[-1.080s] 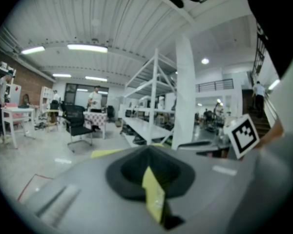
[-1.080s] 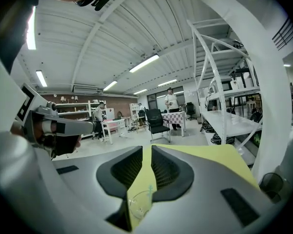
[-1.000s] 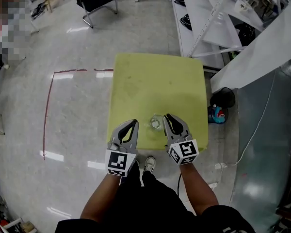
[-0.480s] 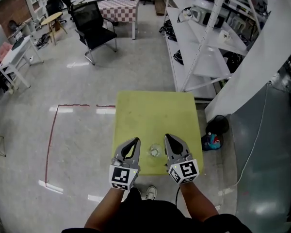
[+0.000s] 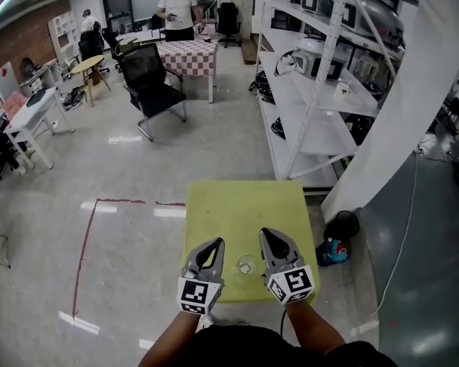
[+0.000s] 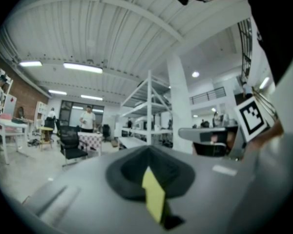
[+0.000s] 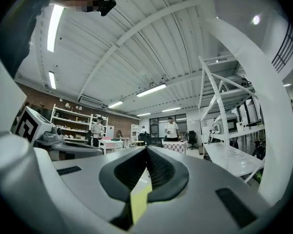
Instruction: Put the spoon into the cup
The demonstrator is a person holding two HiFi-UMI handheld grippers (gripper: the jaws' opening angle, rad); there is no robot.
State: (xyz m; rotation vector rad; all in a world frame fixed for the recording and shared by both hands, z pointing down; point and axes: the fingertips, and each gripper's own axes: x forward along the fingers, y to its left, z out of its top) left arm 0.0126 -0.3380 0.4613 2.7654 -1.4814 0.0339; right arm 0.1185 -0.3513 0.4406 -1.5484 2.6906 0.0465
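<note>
Head view: 1 yellow-green tabletop (image 5: 245, 205) at lower centre; 1 clear cup (image 5: 245, 265) near its lower edge, between 2 grippers and apart from both; the spoon is too small to make out, so I cannot tell its long axis or where it lies; 2 forearms rise from the bottom edge, side by side, with the left gripper (image 5: 214, 242) and right gripper (image 5: 266, 233) pointing up the frame.

Left gripper view: jaws of the left gripper (image 6: 149, 149) clenched, tips meeting, nothing held.

Right gripper view: jaws of the right gripper (image 7: 146, 149) clenched likewise, empty.
</note>
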